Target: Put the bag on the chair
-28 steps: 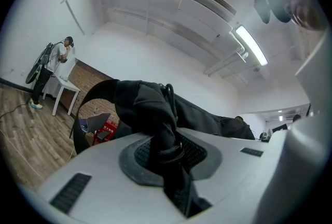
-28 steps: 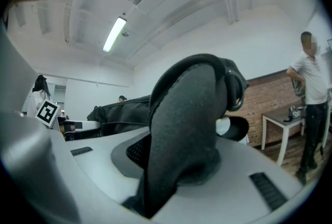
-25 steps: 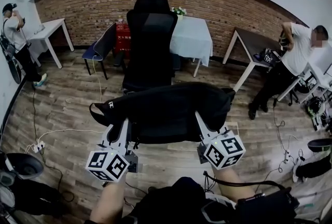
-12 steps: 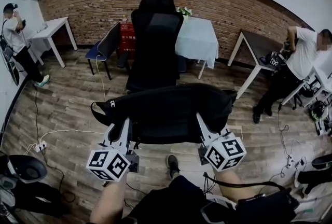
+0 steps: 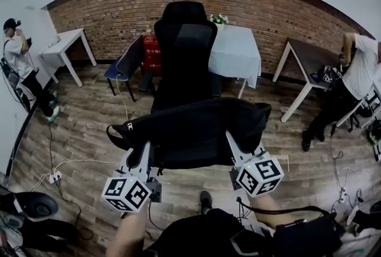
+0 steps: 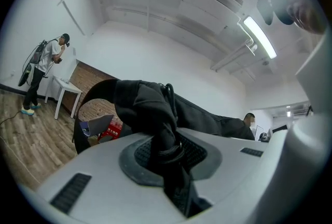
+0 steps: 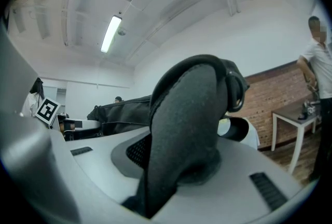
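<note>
A long black bag (image 5: 196, 131) hangs in the air between my two grippers, in front of a tall black office chair (image 5: 183, 53). My left gripper (image 5: 144, 153) is shut on the bag's left end; its own view shows black fabric and a strap (image 6: 166, 140) pinched between the pads. My right gripper (image 5: 232, 146) is shut on the bag's right end, where a thick padded fold (image 7: 181, 135) fills the jaws. The chair's seat is hidden behind the bag.
A table with a white cloth (image 5: 235, 53) stands behind the chair, with a blue chair (image 5: 125, 62) and a red crate (image 5: 149, 47) to its left. White table (image 5: 68, 44) far left, dark table (image 5: 312, 59) right. People stand at both sides. Cables (image 5: 65, 163) lie on the wooden floor.
The view has drifted so the chair and room sit slightly right and lower in the picture; the bag and both grippers keep the same hold, a little closer to the chair.
</note>
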A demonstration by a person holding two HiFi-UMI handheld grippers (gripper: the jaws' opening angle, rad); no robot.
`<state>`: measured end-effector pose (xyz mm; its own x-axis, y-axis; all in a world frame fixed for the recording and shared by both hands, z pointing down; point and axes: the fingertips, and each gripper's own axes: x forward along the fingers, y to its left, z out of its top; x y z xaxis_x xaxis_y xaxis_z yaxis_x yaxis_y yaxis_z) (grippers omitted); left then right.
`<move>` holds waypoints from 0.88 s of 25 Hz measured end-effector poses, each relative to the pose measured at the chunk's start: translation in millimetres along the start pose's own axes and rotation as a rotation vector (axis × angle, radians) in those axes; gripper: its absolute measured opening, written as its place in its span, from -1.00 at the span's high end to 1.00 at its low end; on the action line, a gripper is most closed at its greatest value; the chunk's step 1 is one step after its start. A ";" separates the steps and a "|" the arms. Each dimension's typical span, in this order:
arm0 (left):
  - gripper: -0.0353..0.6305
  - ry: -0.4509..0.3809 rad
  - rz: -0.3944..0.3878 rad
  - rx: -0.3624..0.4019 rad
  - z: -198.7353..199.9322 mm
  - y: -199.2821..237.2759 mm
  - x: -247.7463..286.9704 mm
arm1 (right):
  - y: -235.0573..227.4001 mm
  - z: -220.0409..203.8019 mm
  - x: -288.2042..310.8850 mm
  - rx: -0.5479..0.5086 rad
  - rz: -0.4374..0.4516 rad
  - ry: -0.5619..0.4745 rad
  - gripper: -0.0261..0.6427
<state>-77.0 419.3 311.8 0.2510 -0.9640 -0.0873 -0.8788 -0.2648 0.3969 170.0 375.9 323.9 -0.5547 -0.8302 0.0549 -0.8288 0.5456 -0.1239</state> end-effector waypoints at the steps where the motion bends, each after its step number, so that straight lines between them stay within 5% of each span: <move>1: 0.68 0.003 0.003 0.003 0.6 1.5 9.4 | -5.2 1.0 6.4 0.003 0.004 -0.001 0.59; 22: 0.68 0.050 0.066 0.080 -26.4 -13.2 156.1 | -127.7 5.4 85.1 0.033 0.030 -0.004 0.60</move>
<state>-15.5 272.9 317.0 0.2093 -0.9777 -0.0168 -0.9231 -0.2032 0.3264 229.0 234.9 339.1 -0.5785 -0.8144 0.0463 -0.8092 0.5658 -0.1584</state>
